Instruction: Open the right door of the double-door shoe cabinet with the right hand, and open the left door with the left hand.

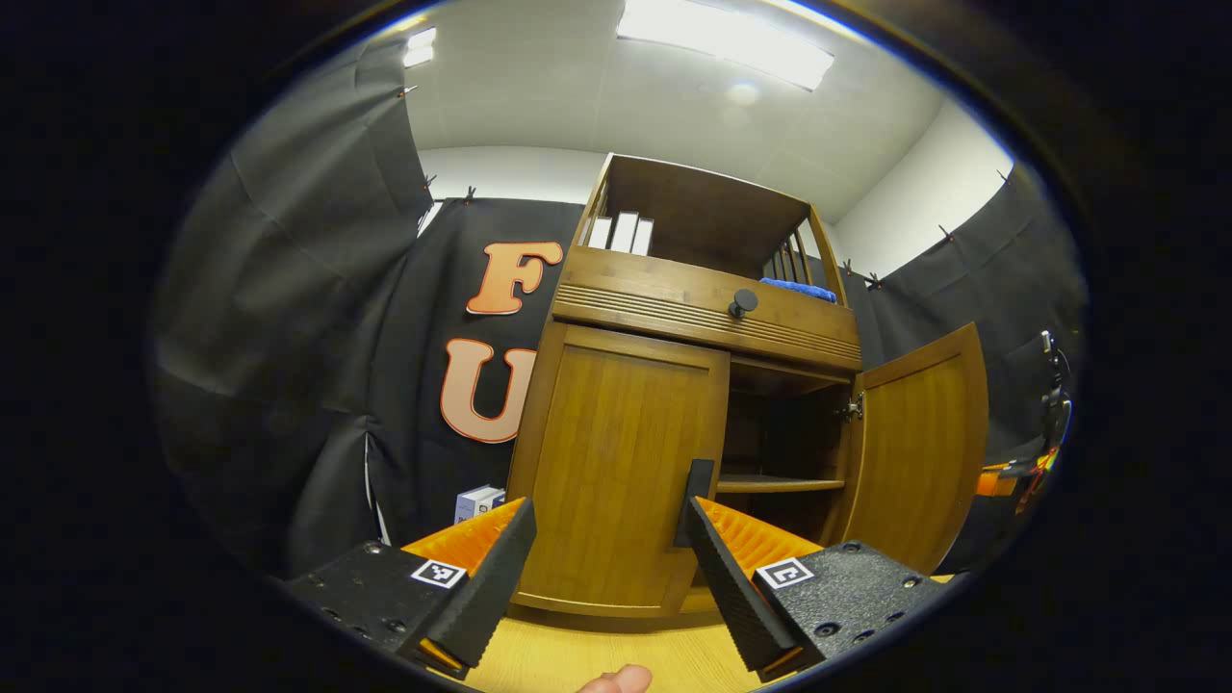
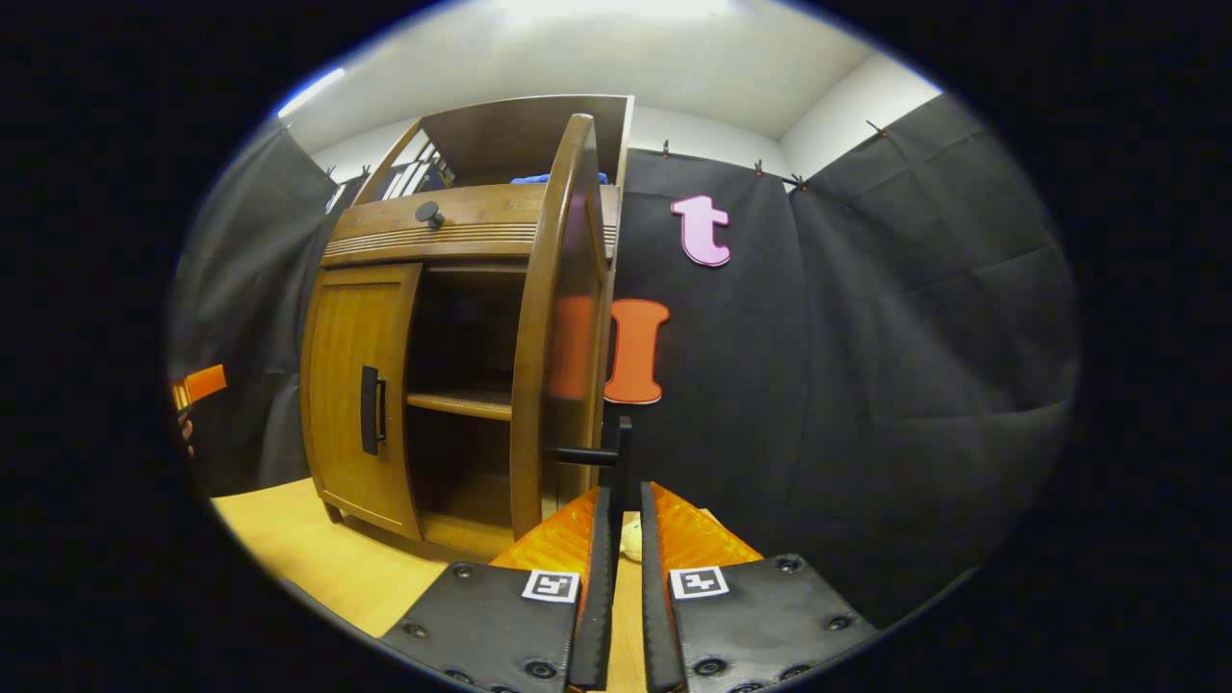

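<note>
Right gripper point(image 2: 622, 525) clamped on right door's handle point(image 2: 616, 452) | right door point(image 2: 556, 318) swung open off shoe cabinet point(image 1: 674, 404) | left gripper point(image 1: 609, 539) spread wide, empty, before closed left door point(image 1: 621, 462), its handle point(image 1: 698, 500) just inside one finger

Each gripper point(image 1: 606, 568) point(image 2: 621, 577) has a textured dark body with screws, square black-and-white markers and ribbed orange panels behind the fingers.

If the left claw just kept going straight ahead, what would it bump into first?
Most likely the closed left wooden cabinet door, which sits squarely between the open left claw fingers. Its dark handle lies near the right finger; depth is hard to judge.
</note>
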Demonstrator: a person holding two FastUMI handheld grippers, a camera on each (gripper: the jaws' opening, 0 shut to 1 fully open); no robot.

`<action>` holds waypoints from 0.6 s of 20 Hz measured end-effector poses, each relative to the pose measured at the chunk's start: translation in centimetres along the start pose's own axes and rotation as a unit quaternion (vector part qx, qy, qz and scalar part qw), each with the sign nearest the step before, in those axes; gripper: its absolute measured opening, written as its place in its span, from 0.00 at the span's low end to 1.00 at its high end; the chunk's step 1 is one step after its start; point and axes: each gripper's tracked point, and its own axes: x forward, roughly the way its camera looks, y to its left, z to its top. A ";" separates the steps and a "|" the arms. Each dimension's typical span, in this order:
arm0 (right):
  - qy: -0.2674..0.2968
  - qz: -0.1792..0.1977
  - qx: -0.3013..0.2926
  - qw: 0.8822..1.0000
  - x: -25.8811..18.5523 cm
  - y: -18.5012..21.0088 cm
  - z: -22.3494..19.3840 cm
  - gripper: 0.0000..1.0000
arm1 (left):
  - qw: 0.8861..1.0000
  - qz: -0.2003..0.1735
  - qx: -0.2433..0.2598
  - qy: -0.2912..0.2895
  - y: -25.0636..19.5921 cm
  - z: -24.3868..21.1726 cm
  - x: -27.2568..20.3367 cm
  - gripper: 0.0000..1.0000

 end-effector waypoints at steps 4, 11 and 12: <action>-0.007 -0.042 0.021 0.999 -1.4 -4.9 0.5 0.21 | 1.000 0.007 0.002 -0.005 0.2 0.1 0.4 0.94; -0.032 -0.017 0.036 0.999 -4.4 -3.8 2.8 0.25 | 1.000 0.001 -0.008 0.009 -0.7 -1.1 1.5 0.95; -0.033 -0.012 0.036 0.999 -5.1 -3.1 3.0 0.25 | 1.000 0.000 -0.009 0.012 -0.8 -1.3 1.7 0.95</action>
